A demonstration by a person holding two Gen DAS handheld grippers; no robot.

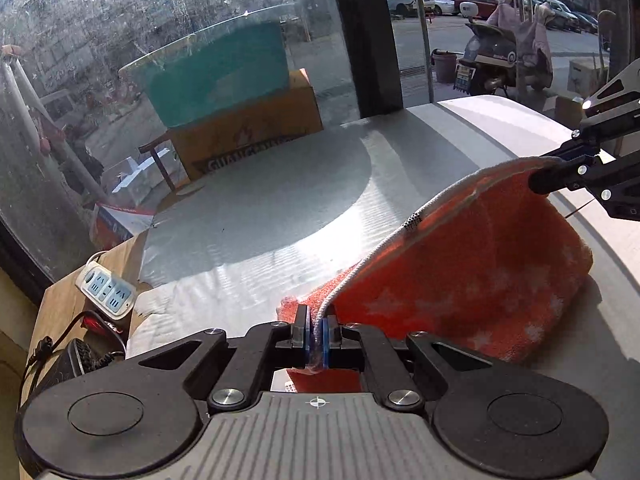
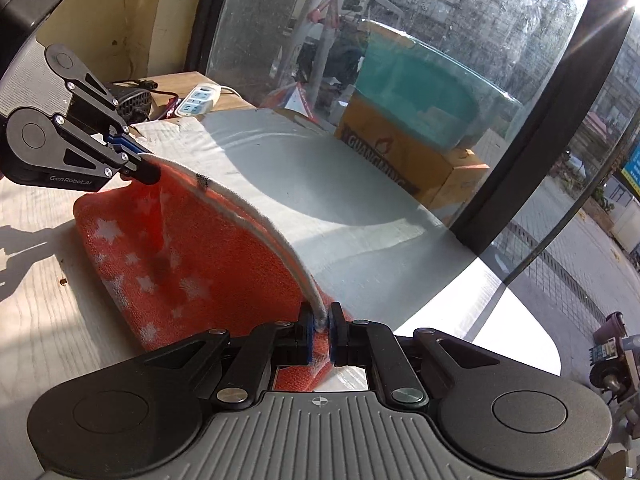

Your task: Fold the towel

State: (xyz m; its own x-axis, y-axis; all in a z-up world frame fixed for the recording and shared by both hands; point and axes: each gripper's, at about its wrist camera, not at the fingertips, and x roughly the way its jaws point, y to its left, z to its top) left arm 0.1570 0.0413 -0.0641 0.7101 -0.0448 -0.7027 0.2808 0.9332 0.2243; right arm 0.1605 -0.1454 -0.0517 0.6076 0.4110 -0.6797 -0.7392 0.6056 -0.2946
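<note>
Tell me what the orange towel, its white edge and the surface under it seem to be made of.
Orange towel: looks like terry cloth, with a nubby looped pile and pale stars. White edge: seems a woven or stitched binding, ribbed and cord-like. Table: pale wood grain, probably laminate, matte. A grey-white quilted sheet lies on it, apparently padded fabric or foam with embossed lines.

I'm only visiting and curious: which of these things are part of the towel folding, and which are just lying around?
In use: orange towel; left gripper and right gripper, each shut on its white edge.

Lying about: power strip; cardboard box; scooter.
</note>
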